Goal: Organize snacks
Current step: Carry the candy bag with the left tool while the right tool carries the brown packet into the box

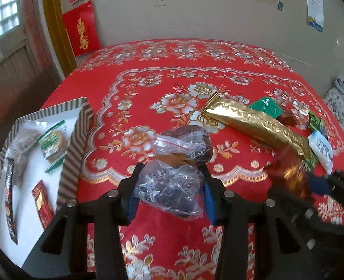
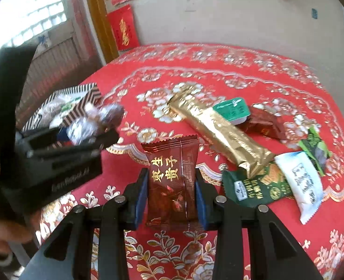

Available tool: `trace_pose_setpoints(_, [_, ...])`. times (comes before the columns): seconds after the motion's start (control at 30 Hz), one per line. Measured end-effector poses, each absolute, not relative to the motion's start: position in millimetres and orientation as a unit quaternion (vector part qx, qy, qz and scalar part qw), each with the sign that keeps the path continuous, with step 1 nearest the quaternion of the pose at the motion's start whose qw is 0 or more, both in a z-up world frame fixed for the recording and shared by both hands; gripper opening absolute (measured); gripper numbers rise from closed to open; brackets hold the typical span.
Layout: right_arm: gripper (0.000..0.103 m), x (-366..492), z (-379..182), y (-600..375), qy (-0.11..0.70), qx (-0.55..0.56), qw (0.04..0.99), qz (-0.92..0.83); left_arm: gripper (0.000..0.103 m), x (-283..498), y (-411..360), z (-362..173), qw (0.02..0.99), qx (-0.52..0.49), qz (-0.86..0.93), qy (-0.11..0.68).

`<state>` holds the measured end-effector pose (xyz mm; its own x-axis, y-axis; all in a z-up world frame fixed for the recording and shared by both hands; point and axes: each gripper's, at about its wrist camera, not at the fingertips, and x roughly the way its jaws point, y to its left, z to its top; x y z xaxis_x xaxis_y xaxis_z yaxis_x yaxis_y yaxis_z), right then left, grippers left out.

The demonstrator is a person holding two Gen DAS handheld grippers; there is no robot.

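Note:
My left gripper (image 1: 170, 175) is shut on a clear plastic bag of dark snacks (image 1: 174, 179), held above the red tablecloth; it also shows in the right wrist view (image 2: 94, 123). My right gripper (image 2: 172, 179) is shut on a brown snack packet with gold characters (image 2: 172, 182), seen blurred in the left wrist view (image 1: 291, 177). A striped box (image 1: 75, 144) at the left holds several packets; it also shows in the right wrist view (image 2: 78, 102). A long gold packet (image 2: 221, 135), a green cup lid (image 2: 232, 109), a dark green packet (image 2: 253, 186) and a white packet (image 2: 300, 184) lie on the table.
The round table with a red floral cloth (image 1: 195, 53) stands against a grey wall. A dark red packet (image 2: 265, 121) and a small green packet (image 2: 316, 147) lie at the right. A chair with cloth (image 1: 342, 102) is beyond the right edge.

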<state>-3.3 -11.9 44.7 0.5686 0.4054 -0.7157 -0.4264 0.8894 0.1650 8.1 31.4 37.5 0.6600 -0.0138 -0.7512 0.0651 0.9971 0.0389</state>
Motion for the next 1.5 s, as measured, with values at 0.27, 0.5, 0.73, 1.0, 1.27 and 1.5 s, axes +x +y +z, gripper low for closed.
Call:
trace_pose_setpoints(0.27, [0.036, -17.6, 61.6, -12.8, 0.377, -0.006, 0.899, 0.224, 0.047, -19.3, 40.0, 45.3, 0.921, 0.034, -0.007, 0.388])
trace_pose_setpoints(0.5, [0.036, -28.3, 73.0, -3.3, 0.367, -0.011, 0.902, 0.229, 0.047, -32.3, 49.5, 54.2, 0.926, 0.033, -0.005, 0.376])
trace_pose_setpoints(0.73, [0.036, -35.3, 79.1, 11.0, 0.361, -0.018, 0.902, 0.235, 0.047, -45.6, 67.9, 63.9, 0.931, 0.027, 0.005, 0.364])
trace_pose_setpoints(1.0, [0.036, -44.5, 82.4, 34.6, 0.36, -0.03, 0.897, 0.254, 0.047, -59.8, 98.1, 70.0, 0.934, 0.016, 0.024, 0.355])
trace_pose_setpoints(1.27, [0.036, -52.4, 82.5, 59.1, 0.363, -0.044, 0.89, 0.272, 0.047, -71.2, 125.9, 72.9, 0.936, 0.003, 0.043, 0.35])
trace_pose_setpoints(1.5, [0.036, -61.7, 84.8, 85.9, 0.362, -0.059, 0.882, 0.296, 0.047, -81.8, 149.9, 71.2, 0.934, -0.007, 0.062, 0.351])
